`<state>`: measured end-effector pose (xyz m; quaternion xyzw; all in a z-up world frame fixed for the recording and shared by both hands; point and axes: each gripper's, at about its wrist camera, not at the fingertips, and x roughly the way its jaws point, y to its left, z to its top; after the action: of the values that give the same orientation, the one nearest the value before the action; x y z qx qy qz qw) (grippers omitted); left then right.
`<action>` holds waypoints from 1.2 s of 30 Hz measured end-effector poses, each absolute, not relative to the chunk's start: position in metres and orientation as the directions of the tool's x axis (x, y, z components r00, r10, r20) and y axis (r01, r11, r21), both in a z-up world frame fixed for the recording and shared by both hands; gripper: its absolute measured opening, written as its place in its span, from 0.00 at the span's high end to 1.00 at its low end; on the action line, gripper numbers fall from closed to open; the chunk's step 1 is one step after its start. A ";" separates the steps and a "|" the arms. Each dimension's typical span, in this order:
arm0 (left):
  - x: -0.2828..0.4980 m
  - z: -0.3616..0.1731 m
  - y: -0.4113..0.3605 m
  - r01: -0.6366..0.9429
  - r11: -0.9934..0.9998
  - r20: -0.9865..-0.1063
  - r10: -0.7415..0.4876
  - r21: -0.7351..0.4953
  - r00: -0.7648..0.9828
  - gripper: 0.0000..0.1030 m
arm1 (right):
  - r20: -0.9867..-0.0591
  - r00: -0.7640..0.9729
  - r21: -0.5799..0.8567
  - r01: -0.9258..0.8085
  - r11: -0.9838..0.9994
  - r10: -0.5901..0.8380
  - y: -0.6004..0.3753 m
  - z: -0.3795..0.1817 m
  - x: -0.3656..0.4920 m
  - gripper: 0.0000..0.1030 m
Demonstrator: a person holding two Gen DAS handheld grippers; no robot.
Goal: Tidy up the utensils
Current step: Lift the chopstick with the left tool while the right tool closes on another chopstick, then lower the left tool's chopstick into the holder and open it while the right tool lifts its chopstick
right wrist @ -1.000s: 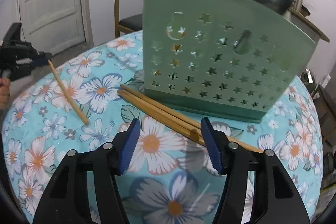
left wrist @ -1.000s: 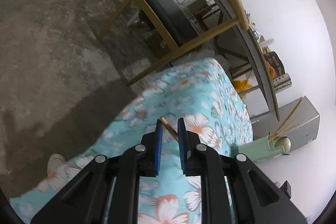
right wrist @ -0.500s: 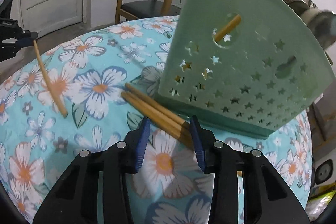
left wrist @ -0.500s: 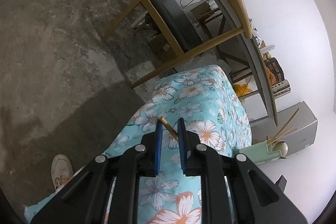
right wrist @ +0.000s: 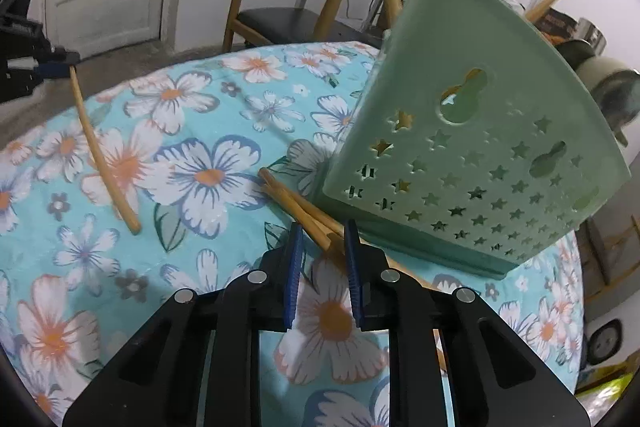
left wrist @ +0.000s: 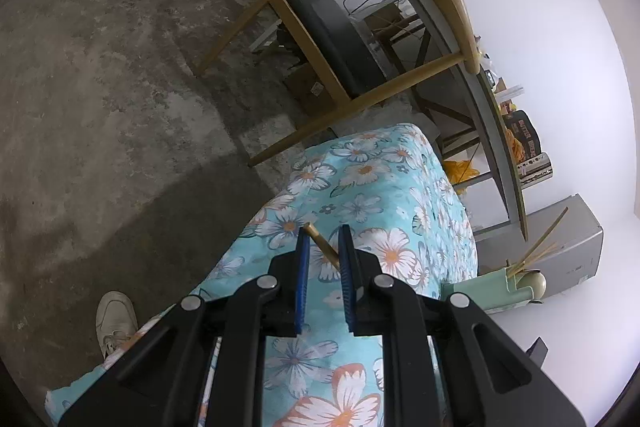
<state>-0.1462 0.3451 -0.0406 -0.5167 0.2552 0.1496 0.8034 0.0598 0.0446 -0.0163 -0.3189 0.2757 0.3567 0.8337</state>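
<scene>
Concrete floor [left wrist: 100,75] fills left view; right shows green holder [right wrist: 476,163], chopsticks [right wrist: 296,203].

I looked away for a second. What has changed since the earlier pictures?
The right hand-held gripper moved in to the chopsticks lying by the green holder, and its jaws are closing around them. The left hand-held gripper still holds its single chopstick.
</scene>
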 end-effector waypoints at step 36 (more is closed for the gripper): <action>-0.115 0.090 0.198 -0.261 0.832 -0.239 0.160 -0.490 0.958 0.94 | -0.353 0.750 0.365 -0.440 0.820 0.559 -0.180 0.085 0.102 0.96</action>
<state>-0.1148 0.1977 0.0901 -0.2682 0.0943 0.1104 0.9524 0.1022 -0.1804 0.0851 0.1304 0.2285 0.2698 0.9263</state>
